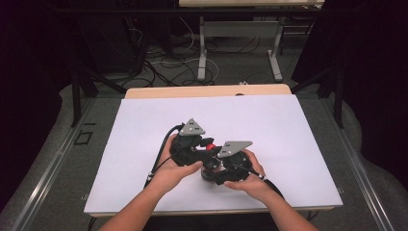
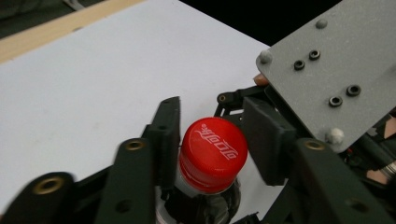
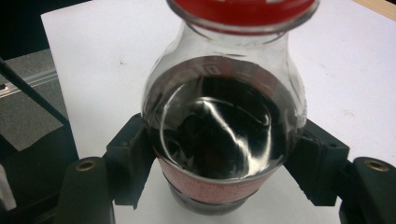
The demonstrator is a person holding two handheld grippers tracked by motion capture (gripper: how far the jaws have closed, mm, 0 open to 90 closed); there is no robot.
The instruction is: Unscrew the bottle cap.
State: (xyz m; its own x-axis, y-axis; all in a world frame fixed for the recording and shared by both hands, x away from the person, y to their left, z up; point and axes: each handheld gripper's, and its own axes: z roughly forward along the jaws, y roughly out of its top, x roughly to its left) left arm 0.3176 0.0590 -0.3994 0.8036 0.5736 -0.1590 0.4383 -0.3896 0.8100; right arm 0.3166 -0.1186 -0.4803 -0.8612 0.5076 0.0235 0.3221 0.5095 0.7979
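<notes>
A small glass bottle of dark drink with a red label band and a red screw cap stands low over the white sheet, near its front middle. My right gripper is shut on the bottle's body, one pad pressing each side. My left gripper comes at the bottle's top from the left, and its two pads sit against opposite sides of the red cap. In the high view the left gripper and right gripper meet at the bottle, each held in a hand.
The right gripper's grey three-cornered plate sits close beside the cap. The sheet covers a wooden table. Dark grey floor panels flank the table. Behind it are cables and a white table frame.
</notes>
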